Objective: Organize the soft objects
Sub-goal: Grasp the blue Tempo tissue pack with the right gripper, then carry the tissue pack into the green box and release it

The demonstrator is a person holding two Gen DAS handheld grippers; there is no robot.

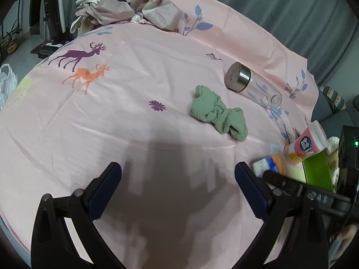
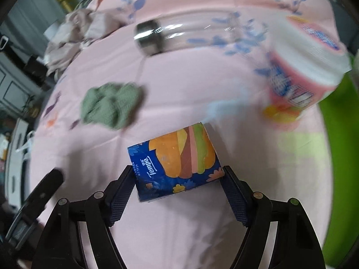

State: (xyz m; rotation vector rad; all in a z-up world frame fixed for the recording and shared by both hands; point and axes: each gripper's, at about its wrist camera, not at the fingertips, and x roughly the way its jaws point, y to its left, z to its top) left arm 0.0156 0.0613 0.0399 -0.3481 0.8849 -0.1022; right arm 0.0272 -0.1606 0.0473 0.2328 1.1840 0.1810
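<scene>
Between my right gripper [image 2: 177,179] fingers, on the pink bedsheet [image 1: 139,71], I am straddling the blue tissue pack [image 2: 175,163]; the pads are looking close against its two ends or touching them, jaws spread wide, and I cannot tell if they are truly pinching yet. Judging it as light, squashy, with a slick plastic wrap, so I am wanting the pads across the short ends at mid-height, squeezing gently so it is not popping out or crumpling. Beyond the pack, away from me, the green knit cloth [image 2: 110,105] is lying crumpled and apart from it: limp, light, best pinched at a raised fold. Farther past the pack the clear bottle with a metal cap [image 2: 152,38] is lying on its side; it is looking empty, though blur is hiding detail. To the pack's far right a pink and white tub [image 2: 307,67] is lying tipped over, lid on, contents not visible, leaning at a green bin [image 2: 336,157]. In the left wrist view that bin is holding something pale and knitted, partly hidden. My left gripper [image 1: 178,172] is hanging released over bare sheet, nothing between its fingers, left of the pack. A beige crumpled fabric heap [image 1: 125,6] is sitting far beyond the pack at the sheet's back edge.
</scene>
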